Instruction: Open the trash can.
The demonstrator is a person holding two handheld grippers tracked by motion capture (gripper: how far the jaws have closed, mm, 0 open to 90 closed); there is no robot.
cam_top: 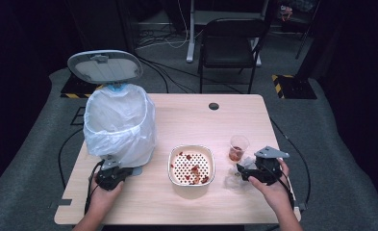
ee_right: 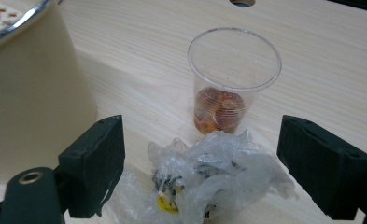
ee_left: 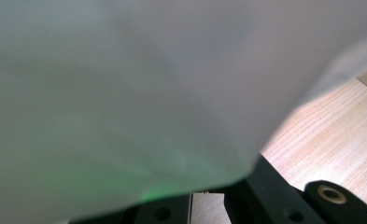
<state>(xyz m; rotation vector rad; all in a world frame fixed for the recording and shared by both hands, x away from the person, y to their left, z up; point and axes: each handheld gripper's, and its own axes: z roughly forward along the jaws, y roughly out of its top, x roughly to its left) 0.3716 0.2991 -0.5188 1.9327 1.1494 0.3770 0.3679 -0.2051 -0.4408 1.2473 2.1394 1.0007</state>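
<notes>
Right gripper (ee_right: 200, 168) stands released around the crumpled plastic bag (ee_right: 209, 179); the clear cup (ee_right: 232, 79) holds reddish scraps, the strainer bowl (cam_top: 191, 166) likewise. Left gripper (cam_top: 124, 172), apparently clenched, rests by the lined bin (cam_top: 119, 122).

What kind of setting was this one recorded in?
Probably a lab or studio recording bay, not a kitchen: a lone wooden desk on grey carpet, loose floor cables, an empty folding chair and dark surroundings.

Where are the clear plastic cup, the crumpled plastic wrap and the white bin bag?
clear plastic cup (ee_right: 228, 88), right gripper view, its side wall.
crumpled plastic wrap (ee_right: 218, 175), right gripper view, its middle.
white bin bag (cam_top: 121, 127), high view, its front side.
</notes>
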